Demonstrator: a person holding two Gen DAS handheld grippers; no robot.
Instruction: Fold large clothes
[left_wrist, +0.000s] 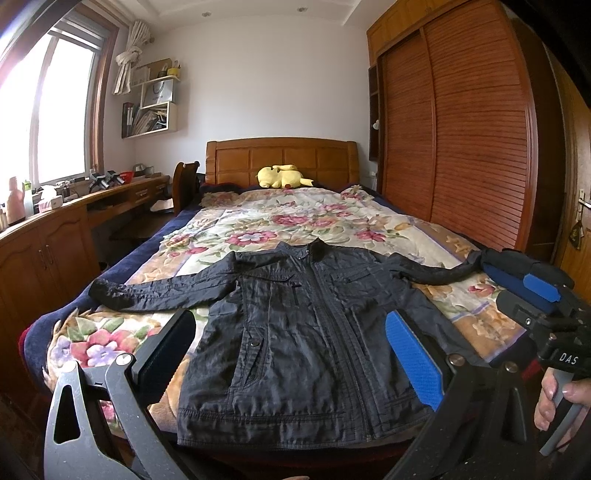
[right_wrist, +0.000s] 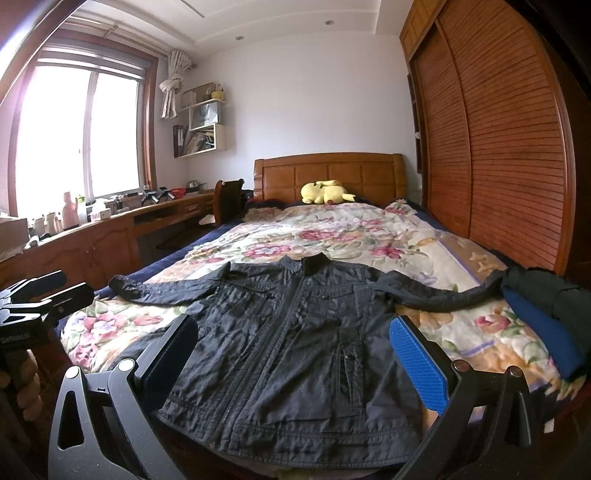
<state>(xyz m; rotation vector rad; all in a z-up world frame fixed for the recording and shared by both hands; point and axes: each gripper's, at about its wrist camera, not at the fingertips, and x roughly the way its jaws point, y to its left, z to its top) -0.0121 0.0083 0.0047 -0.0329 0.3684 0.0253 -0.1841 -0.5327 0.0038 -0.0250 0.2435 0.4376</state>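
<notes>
A dark navy jacket (left_wrist: 295, 332) lies flat, front up and zipped, on the flowered bed cover, sleeves spread to both sides; it also shows in the right wrist view (right_wrist: 295, 350). My left gripper (left_wrist: 291, 358) is open and empty, held above the jacket's hem. My right gripper (right_wrist: 295, 362) is open and empty, also above the hem; it shows in the left wrist view (left_wrist: 532, 288) at the right, beside the end of the right sleeve (left_wrist: 461, 271). The left gripper's body shows at the left edge of the right wrist view (right_wrist: 33, 306).
A yellow plush toy (left_wrist: 282, 176) lies by the wooden headboard (left_wrist: 280, 155). A wooden wardrobe (left_wrist: 461, 129) stands along the right side of the bed. A desk with clutter (left_wrist: 74, 199) runs under the window at the left. A dark and blue cloth bundle (right_wrist: 546, 314) lies by the right sleeve.
</notes>
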